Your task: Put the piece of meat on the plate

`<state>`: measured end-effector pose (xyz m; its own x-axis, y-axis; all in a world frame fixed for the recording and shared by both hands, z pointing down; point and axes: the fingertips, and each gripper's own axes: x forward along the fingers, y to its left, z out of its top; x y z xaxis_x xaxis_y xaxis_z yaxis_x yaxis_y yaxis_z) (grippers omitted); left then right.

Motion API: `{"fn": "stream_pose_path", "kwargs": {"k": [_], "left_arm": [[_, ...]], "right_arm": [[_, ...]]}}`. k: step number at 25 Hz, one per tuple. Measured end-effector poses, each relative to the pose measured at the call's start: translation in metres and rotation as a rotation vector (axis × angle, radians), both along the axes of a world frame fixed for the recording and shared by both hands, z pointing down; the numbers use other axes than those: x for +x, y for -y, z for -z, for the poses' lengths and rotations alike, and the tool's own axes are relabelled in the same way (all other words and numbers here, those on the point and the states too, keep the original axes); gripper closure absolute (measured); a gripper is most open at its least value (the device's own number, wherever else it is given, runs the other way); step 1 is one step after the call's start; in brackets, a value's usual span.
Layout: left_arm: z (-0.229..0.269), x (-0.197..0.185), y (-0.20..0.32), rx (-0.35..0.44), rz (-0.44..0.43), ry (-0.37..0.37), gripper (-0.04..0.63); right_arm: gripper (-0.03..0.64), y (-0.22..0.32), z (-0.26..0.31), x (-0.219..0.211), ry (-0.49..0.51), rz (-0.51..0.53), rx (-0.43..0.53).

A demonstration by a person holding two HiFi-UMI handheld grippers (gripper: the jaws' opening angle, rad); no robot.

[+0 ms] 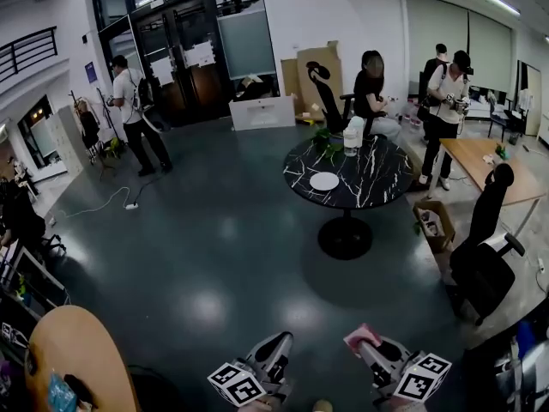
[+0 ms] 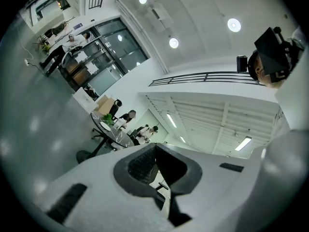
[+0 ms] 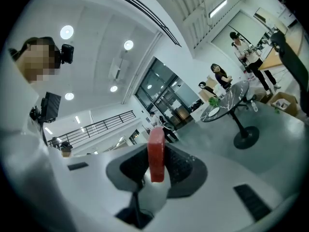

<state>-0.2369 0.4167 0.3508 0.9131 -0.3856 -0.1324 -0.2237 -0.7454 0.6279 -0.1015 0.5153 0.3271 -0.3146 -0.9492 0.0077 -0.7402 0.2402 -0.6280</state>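
Note:
A red slab of meat [image 3: 156, 153] stands upright between the pads of my right gripper [image 3: 157, 164], which is shut on it. In the head view the meat [image 1: 359, 336] shows as a pink tip at the front of the right gripper [image 1: 367, 343], low in the frame. My left gripper [image 1: 276, 347] is held beside it. Its dark pads [image 2: 142, 162] meet at the tip with nothing between them. The white plate [image 1: 324, 181] lies on a round black marble table [image 1: 377, 183] far ahead across the floor. The same plate [image 3: 213, 112] is also in the right gripper view.
A water bottle [image 1: 351, 137] and a green plant [image 1: 325, 137] stand on the marble table. A person [image 1: 372, 93] sits behind it, and black office chairs [image 1: 485, 256] and a cardboard box [image 1: 435, 226] stand to its right. A rounded wooden table [image 1: 77, 359] is at my near left.

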Motion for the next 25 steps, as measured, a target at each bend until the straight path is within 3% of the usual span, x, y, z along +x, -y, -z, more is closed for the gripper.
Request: {"fn": "stream_pose_path", "kwargs": {"k": [14, 19, 23, 25], "left_arm": [[-0.011, 0.022, 0.050, -0.018, 0.030, 0.024, 0.584], [-0.027, 0.063, 0.096, -0.049, -0.021, 0.015, 0.586], [-0.016, 0.096, 0.140, 0.010, -0.079, 0.004, 0.584], [-0.012, 0.104, 0.163, 0.000, -0.081, 0.000, 0.584]], "right_arm": [[0.523, 0.065, -0.007, 0.021, 0.032, 0.037, 0.001], [0.524, 0.104, -0.012, 0.054, 0.022, 0.007, -0.023], [0.523, 0.145, -0.009, 0.082, -0.004, -0.020, -0.030], [0.525, 0.168, -0.006, 0.091, 0.001, -0.040, -0.030]]}}
